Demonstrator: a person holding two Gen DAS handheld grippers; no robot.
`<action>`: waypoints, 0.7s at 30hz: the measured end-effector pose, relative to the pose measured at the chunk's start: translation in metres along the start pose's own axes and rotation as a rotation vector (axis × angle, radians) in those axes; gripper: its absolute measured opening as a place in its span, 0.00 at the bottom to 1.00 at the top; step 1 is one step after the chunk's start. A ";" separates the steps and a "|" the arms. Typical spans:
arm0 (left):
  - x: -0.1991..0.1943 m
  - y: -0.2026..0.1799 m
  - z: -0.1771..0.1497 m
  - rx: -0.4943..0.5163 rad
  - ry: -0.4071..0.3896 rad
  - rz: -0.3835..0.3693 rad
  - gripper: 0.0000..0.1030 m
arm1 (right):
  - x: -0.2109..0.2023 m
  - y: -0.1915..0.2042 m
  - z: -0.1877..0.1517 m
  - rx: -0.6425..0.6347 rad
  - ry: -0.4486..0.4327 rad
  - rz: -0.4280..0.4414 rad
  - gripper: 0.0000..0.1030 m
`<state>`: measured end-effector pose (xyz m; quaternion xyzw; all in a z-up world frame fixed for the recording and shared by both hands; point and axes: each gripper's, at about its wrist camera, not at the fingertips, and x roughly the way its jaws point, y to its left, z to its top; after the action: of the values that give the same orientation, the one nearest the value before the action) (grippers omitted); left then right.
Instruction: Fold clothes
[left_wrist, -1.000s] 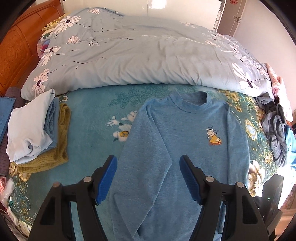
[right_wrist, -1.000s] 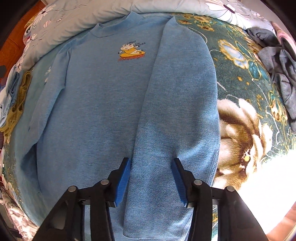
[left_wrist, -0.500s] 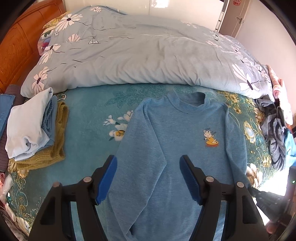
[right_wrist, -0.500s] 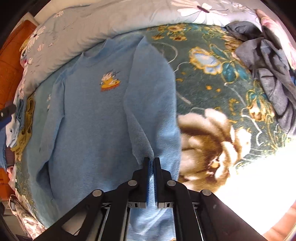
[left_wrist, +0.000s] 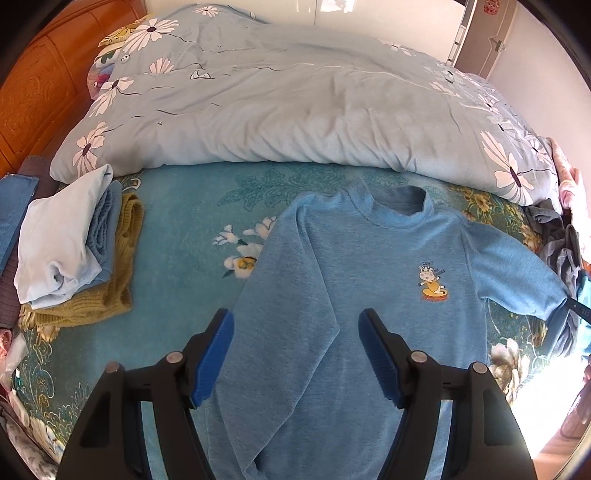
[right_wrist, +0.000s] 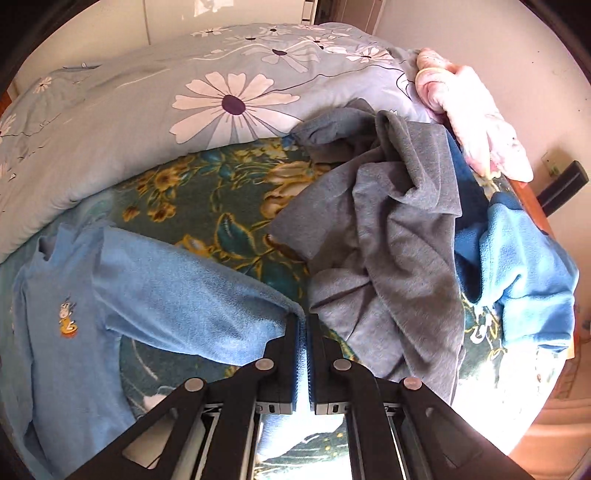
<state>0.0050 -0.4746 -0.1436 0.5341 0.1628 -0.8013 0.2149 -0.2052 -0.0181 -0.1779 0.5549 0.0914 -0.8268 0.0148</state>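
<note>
Sweater: blue sweater (left_wrist: 354, 317) lies face up on the bed's floral blanket (left_wrist: 177, 295), neck towards the duvet (left_wrist: 295, 110), spread flat so it can be folded.
Near sleeve: sleeve (left_wrist: 288, 314) on the folded-stack side lies straight down over the sweater's body, apparently already folded in.
Far sleeve: other sleeve (right_wrist: 192, 302) stretches out sideways from the sweater, its cuff lifted off the blanket; judged, it is drawn out straight to be laid across.
Right gripper: right gripper (right_wrist: 303, 354) has its fingers clenched on that cuff.
Left gripper: left gripper (left_wrist: 295, 354) hovers above the sweater's lower body, fingers released, gripping nothing.
Folded stack: folded clothes (left_wrist: 74, 251) sit beside the sweater, clear of it.
Unfolded heap: grey garment (right_wrist: 388, 240) and others wait beyond the stretched sleeve.
</note>
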 end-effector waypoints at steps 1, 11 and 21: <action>0.001 0.000 0.000 -0.004 0.003 0.006 0.69 | 0.006 -0.003 0.005 -0.001 0.003 -0.011 0.03; 0.015 0.015 -0.001 -0.080 0.039 0.062 0.69 | 0.049 -0.005 0.026 -0.041 0.070 -0.044 0.03; 0.016 0.051 -0.021 -0.164 0.083 0.078 0.69 | -0.006 0.002 0.013 -0.039 -0.033 -0.017 0.30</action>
<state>0.0427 -0.5101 -0.1676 0.5532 0.2157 -0.7535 0.2822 -0.2147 -0.0229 -0.1680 0.5398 0.1119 -0.8341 0.0201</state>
